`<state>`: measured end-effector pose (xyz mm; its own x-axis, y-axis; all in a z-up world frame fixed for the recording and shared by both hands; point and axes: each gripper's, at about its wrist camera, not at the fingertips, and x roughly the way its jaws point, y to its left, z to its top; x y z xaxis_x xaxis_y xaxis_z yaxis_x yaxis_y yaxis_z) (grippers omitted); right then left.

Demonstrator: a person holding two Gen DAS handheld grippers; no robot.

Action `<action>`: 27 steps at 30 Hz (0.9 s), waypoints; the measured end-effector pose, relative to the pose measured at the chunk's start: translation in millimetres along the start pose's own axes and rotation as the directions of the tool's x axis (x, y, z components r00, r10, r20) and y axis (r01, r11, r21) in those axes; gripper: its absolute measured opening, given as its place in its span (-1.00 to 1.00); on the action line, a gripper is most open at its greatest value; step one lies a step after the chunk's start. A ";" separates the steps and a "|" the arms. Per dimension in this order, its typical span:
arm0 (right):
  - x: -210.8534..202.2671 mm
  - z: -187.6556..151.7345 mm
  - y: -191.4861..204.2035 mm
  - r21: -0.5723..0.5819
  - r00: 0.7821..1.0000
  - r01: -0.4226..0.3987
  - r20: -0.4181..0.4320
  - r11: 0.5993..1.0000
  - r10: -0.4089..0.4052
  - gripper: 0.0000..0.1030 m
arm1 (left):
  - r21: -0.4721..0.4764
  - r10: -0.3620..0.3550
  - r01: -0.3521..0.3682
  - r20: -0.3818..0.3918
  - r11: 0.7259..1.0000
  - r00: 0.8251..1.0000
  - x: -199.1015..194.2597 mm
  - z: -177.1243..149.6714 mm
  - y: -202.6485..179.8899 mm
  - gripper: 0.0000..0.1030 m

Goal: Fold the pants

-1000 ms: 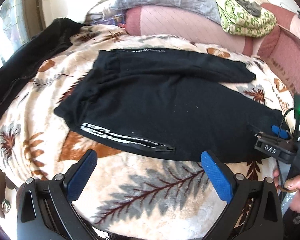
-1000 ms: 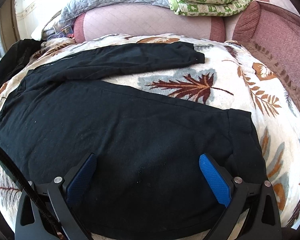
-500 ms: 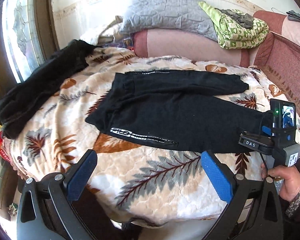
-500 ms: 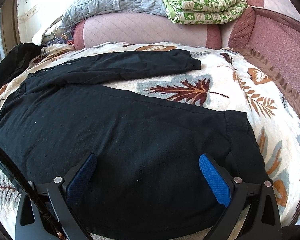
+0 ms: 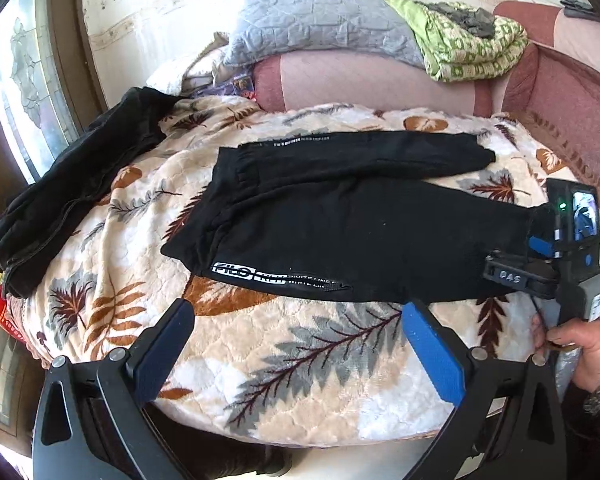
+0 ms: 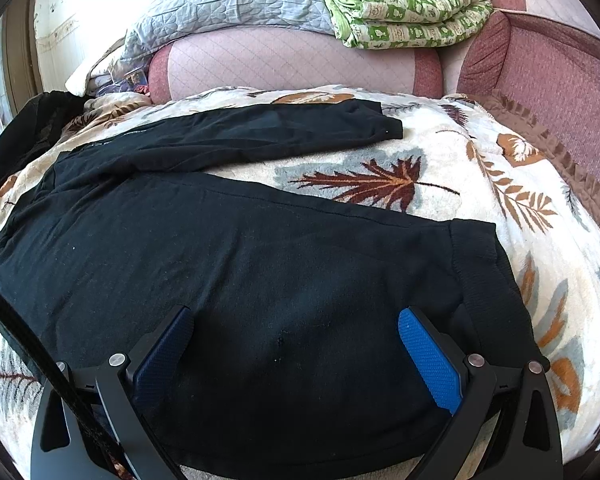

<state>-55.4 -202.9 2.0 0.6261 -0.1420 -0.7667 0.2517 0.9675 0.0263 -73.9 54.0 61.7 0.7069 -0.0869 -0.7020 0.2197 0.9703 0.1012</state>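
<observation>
Black pants (image 5: 352, 224) lie flat on a leaf-patterned blanket (image 5: 300, 360), waistband to the left, two legs to the right, white lettering along the near side. My left gripper (image 5: 296, 320) is open and empty, over the blanket just short of the pants' near edge. My right gripper (image 6: 294, 328) is open, low over the near leg (image 6: 260, 272) close to its cuff (image 6: 484, 268). In the left wrist view the right gripper (image 5: 540, 248) sits at the near leg's end, held by a hand (image 5: 580, 348).
A second black garment (image 5: 72, 192) lies at the blanket's left edge by a window. Behind are a pink bolster (image 6: 292, 60), a grey quilt (image 6: 228, 0) and a green folded blanket (image 6: 404, 4). A red sofa arm (image 6: 552, 72) is on the right.
My left gripper pulled back and up from the pants a second ago, then moved a little closer again. My right gripper stayed over the near leg, open.
</observation>
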 end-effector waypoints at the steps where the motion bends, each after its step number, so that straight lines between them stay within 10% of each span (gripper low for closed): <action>1: 0.2 0.5 0.3 -0.001 1.000 0.001 -0.005 1.000 -0.001 1.00 | -0.003 -0.002 0.002 -0.010 1.000 1.000 4.5 1.7 2.0 1.00; 9: -8.8 10.4 -3.6 -0.054 0.997 -0.043 -0.072 0.998 0.039 0.90 | -0.171 -0.146 0.128 -0.099 0.977 0.984 44.7 36.3 48.7 1.00; 15: -58.9 42.8 -32.8 -0.099 0.996 -0.075 0.047 0.992 0.080 0.91 | -0.283 -0.196 0.158 -0.111 0.946 0.974 85.5 95.5 102.7 1.00; 21: -39.3 103.7 -58.8 -0.173 0.998 0.016 0.056 0.985 -0.007 0.94 | -0.215 -0.214 0.194 -0.071 0.957 0.974 130.9 167.2 111.2 0.54; 27: 16.1 166.3 -48.1 -0.291 1.000 -0.011 0.021 0.957 0.018 0.93 | -0.085 -0.235 0.224 -0.155 0.971 0.960 212.8 221.7 93.6 0.51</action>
<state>65.3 -286.5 95.1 0.6462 -0.1287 -0.7522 0.0188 0.9881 -0.1528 246.1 76.2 78.1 0.5224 -0.2759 -0.8068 0.3147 0.9418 -0.1183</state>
